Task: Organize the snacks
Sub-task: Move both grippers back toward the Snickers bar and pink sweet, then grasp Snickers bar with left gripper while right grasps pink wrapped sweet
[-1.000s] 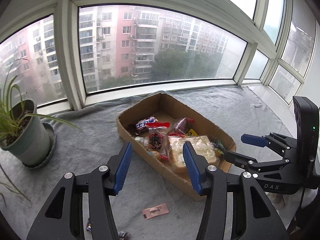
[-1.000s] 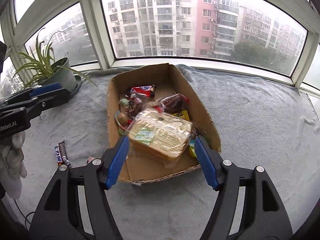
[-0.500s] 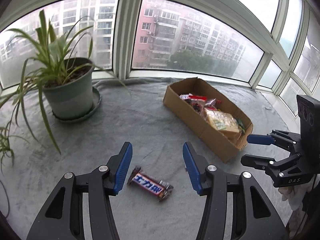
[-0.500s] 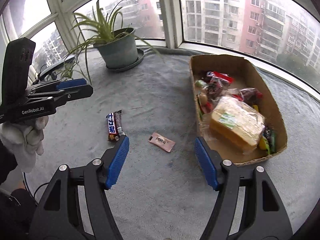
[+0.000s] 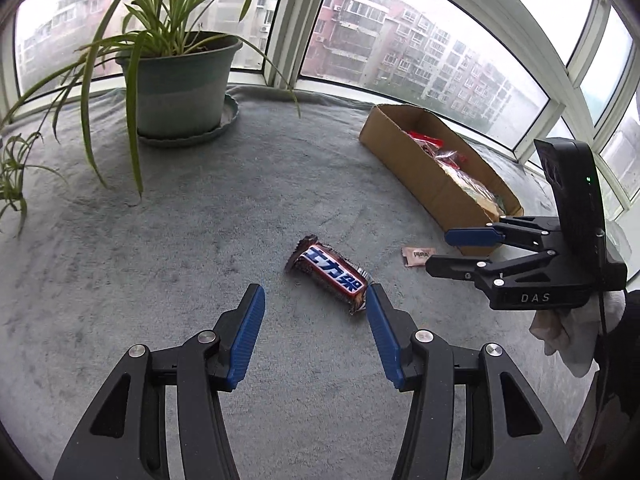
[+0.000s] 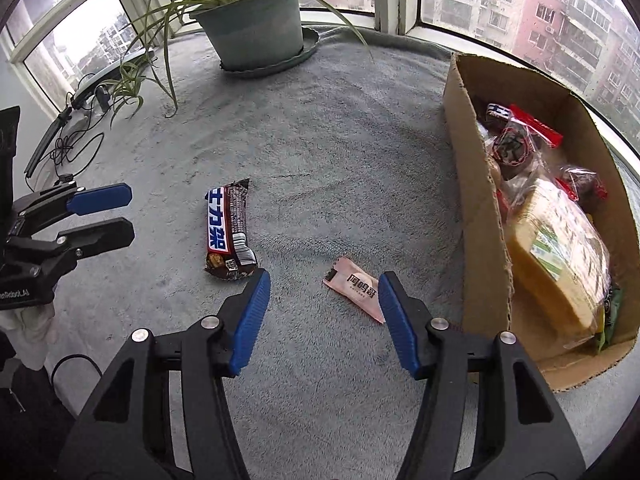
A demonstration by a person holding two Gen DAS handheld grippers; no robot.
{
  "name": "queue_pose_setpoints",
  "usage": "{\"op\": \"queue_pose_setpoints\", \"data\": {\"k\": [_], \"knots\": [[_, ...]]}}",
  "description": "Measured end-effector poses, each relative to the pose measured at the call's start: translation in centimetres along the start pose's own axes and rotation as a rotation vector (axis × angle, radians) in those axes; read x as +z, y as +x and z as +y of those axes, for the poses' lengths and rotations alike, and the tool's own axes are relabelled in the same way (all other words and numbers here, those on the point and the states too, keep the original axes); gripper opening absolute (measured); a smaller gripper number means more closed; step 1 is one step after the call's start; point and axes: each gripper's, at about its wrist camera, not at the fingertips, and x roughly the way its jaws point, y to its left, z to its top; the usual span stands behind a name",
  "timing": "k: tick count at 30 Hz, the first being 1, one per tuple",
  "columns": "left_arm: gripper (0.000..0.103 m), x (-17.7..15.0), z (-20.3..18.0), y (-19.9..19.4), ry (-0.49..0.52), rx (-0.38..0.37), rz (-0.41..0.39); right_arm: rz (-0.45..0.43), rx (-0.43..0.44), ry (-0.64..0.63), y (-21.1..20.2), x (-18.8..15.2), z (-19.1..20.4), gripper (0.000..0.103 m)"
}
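Both grippers have swung away from the cardboard box (image 6: 476,200), which a second ago filled each view, and have come down over the grey blanket (image 6: 320,140) to its left, where two snacks lie loose. The left gripper (image 5: 316,300) hangs spread and empty, tilted down at the chocolate bar (image 5: 330,272); the bar's near end lies just beside the right-hand pad, not between the two, and nothing is pinched. The right gripper (image 6: 324,290) is closing its jaws over the small pink sachet (image 6: 356,288), which lies flat on the blanket between the pads with its right end next to the right pad; the pads do not seem to press on it yet. The box stands to the right, already holding a wrapped bread loaf (image 6: 556,252) and several packets. A potted plant (image 6: 256,12) stands at the far side by the window. Judging by this, the last two stray items are now being approached, one per hand. The flat sachet may be hard to pinch off the soft pile.
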Motion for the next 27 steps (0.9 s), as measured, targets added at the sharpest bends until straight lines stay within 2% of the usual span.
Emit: {"op": "queue_pose_setpoints", "data": {"k": [11,16,22,25,27], "knots": [[0.051,-0.5,0.3,0.8,-0.017,-0.025,0.028,0.054,-0.032,0.060,3.5,1.2,-1.0,0.055],[0.051,-0.6,0.3,1.2,-0.016,-0.033,0.038,0.070,-0.013,0.098,3.4,1.6,-1.5,0.055],[0.051,-0.3,0.0,2.0,-0.018,-0.048,0.052,0.099,0.040,0.100,2.5,0.0,-1.8,0.055],[0.051,-0.1,0.0,2.8,-0.027,-0.059,0.068,0.101,0.018,0.076,2.4,-0.6,-1.3,0.054],[0.051,0.1,-0.1,3.5,-0.035,-0.062,0.081,0.095,-0.010,0.064,2.3,-0.8,-1.1,0.048]]}}
